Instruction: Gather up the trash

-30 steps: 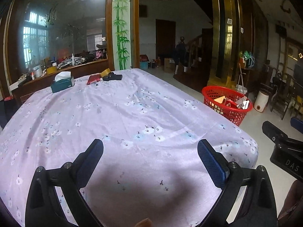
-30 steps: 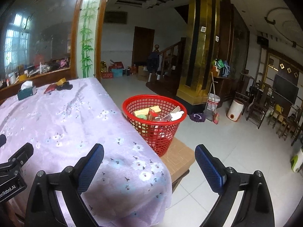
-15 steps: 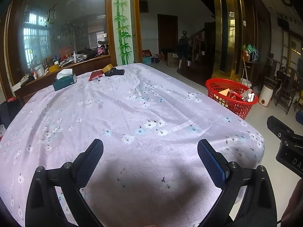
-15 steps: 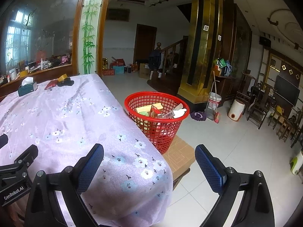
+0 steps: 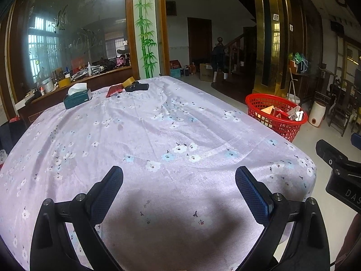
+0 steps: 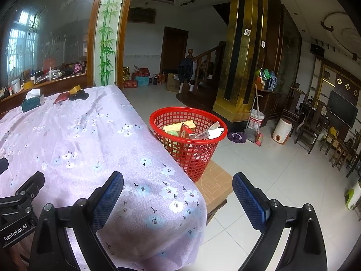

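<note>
While both stood wide open and empty, the left tool [image 5: 179, 186] and right tool [image 6: 178, 190] had drawn back slightly from the lilac floral-clothed table [image 5: 158, 135]; the trash-filled red plastic mesh basket [image 6: 188, 140] sat beside it, its contents partly hidden.

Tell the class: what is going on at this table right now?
A person holds two grippers over a table covered in a floral cloth. The left gripper and right gripper are both open and empty. The red basket beside the table already holds trash. A tissue box and a few small items sit at the far end.
</note>
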A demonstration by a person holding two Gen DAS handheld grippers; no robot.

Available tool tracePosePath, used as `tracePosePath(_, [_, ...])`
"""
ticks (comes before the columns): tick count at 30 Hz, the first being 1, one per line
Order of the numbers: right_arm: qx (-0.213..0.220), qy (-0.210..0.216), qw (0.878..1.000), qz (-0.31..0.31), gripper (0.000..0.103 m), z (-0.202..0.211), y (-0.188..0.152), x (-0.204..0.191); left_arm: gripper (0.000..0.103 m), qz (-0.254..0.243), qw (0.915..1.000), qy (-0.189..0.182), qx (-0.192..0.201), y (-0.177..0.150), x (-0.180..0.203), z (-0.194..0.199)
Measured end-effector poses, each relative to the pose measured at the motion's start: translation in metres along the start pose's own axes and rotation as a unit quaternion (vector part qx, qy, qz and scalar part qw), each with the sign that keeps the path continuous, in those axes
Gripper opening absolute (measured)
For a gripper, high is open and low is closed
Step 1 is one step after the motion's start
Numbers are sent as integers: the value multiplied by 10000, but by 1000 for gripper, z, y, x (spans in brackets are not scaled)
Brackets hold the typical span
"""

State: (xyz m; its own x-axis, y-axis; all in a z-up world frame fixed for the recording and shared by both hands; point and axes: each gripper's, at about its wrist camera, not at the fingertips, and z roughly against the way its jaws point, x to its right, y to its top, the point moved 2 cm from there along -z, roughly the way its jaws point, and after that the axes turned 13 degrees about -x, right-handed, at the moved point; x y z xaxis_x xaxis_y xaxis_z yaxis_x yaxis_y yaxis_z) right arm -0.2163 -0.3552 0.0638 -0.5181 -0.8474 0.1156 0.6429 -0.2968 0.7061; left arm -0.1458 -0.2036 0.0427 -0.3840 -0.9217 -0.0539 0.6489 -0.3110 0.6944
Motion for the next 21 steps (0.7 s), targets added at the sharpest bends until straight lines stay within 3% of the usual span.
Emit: tracePosePath(21, [-36,-15,10000,4,99,-2,-2,2,99,19,10000,-5,-2,-2,-1,0])
